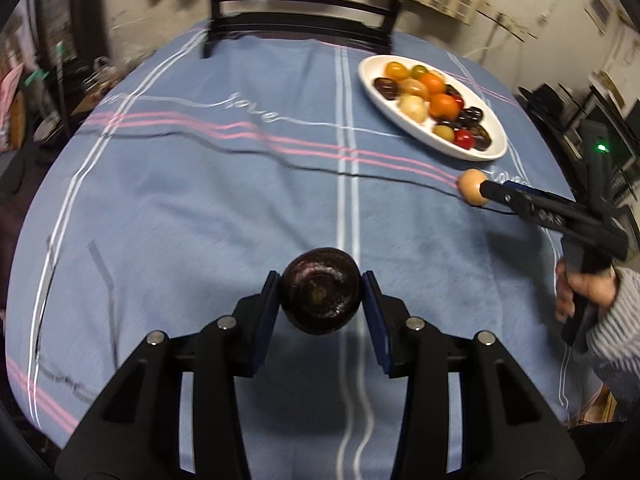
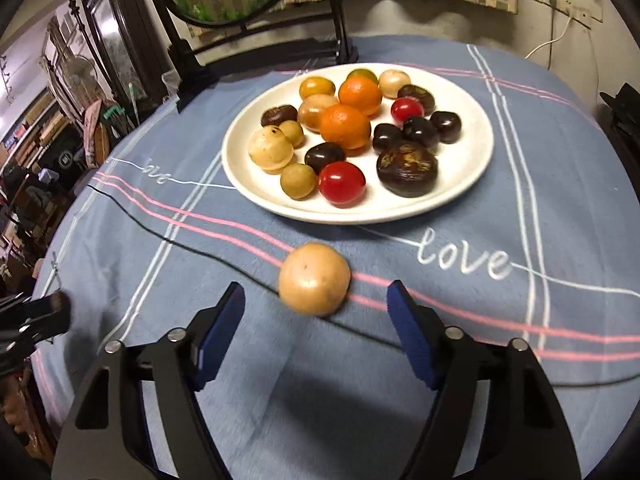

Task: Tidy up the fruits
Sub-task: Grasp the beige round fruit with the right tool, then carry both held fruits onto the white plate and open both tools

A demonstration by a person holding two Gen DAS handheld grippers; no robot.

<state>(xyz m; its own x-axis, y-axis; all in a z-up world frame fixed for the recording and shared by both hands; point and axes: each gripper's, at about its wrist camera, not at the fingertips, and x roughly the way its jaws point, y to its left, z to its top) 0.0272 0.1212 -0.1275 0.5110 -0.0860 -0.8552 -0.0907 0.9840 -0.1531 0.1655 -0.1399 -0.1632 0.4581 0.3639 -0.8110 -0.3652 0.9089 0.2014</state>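
1. Left gripper (image 1: pixel 321 296): clamped on a dark round fruit (image 1: pixel 321 290), one pad on each side. The fruit appears lifted off the blue tablecloth (image 1: pixel 200 208), over the table's near edge; contact with the cloth cannot be ruled out.
2. Right gripper (image 2: pixel 316 312): jaws wide apart, nothing held. A tan round fruit (image 2: pixel 314 279) lies on the cloth just ahead of the fingertips, on the pink stripe, near the plate's near rim.
3. White plate (image 2: pixel 460 200): set toward the table's far right edge, already loaded with oranges (image 2: pixel 345 126), red tomatoes (image 2: pixel 342 182), dark fruits and pale ones. It is judged to be the collection point.
4. The tan fruit is lined up between the open fingers, so a side grasp is judged to be next.
5. A thin black cable (image 2: pixel 192 248) runs across the cloth under the tan fruit; snagging is a risk.
6. Round fruit rolls easily; a centred squeeze is called for.
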